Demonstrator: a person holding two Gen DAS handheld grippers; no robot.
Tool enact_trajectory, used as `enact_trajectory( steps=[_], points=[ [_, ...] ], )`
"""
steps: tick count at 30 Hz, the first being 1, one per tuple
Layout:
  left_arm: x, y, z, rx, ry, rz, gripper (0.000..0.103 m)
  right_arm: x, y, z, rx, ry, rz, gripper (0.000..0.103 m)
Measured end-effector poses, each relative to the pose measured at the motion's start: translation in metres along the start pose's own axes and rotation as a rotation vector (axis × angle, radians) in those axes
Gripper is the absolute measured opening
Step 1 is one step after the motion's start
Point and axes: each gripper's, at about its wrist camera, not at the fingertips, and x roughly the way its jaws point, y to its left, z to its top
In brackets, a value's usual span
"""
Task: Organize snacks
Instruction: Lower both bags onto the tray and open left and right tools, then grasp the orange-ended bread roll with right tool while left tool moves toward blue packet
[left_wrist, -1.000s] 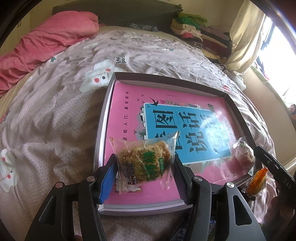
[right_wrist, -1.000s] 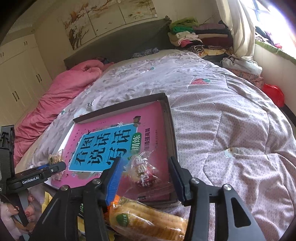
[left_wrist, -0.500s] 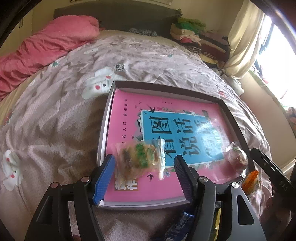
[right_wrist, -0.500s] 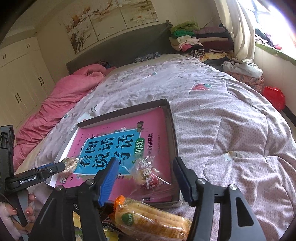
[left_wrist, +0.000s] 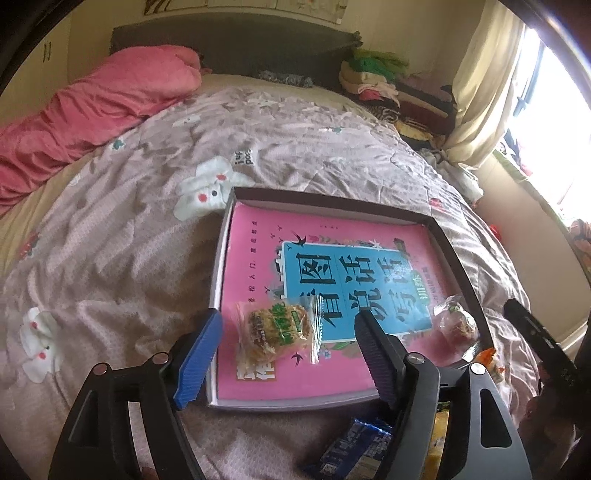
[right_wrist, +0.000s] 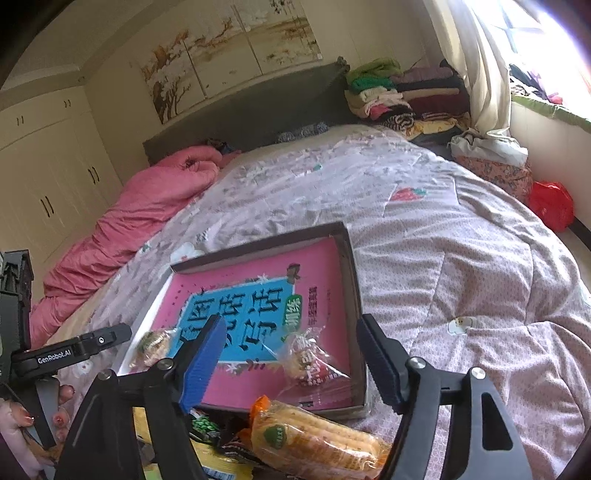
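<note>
Left wrist view shows the left gripper (left_wrist: 286, 354) released, its jaws just opened, the flaky pastry packet (left_wrist: 277, 328) lying free on the pink book (left_wrist: 332, 280) in the tray (left_wrist: 221, 258). The right gripper (right_wrist: 291, 363), likewise just opened, has let go of the red-labelled packet (right_wrist: 306, 363) at the tray's near right corner. That packet sits beside the rim; a brushing finger could flick it onto the bed.

- Book (left_wrist: 332, 295): pink cover, blue title panel
- Quilt (left_wrist: 129, 240): mauve-grey, white bunny prints
- Blanket (left_wrist: 92, 110): plain pink
- Left gripper (left_wrist: 288, 354): one blue pad, one black
- Corn snack (right_wrist: 317, 439): yellow, orange wrapper end
</note>
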Motion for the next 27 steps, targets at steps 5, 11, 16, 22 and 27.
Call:
enact_trajectory(
  steps=[5, 11, 16, 22, 27],
  points=[
    [-0.018, 0.002, 0.003, -0.007, -0.033, -0.01, 0.077, -0.019, 0.001, 0.005, 0.01, -0.067, 0.029, 0.081],
    [-0.035, -0.003, 0.004, 0.015, -0.054, -0.009, 0.077, -0.029, 0.001, 0.007, 0.015, -0.085, 0.044, 0.083],
    [-0.041, -0.001, 0.001, 0.017, -0.052, -0.002, 0.077, -0.035, 0.0, 0.006, 0.017, -0.089, 0.041, 0.084],
    [-0.049, 0.002, -0.003, 0.019, -0.049, -0.004, 0.077, -0.045, 0.003, 0.006, -0.005, -0.107, 0.037, 0.087],
    [-0.054, 0.002, -0.009, 0.026, -0.037, -0.018, 0.077, -0.048, 0.004, 0.005, -0.01, -0.104, 0.033, 0.087]
  ],
)
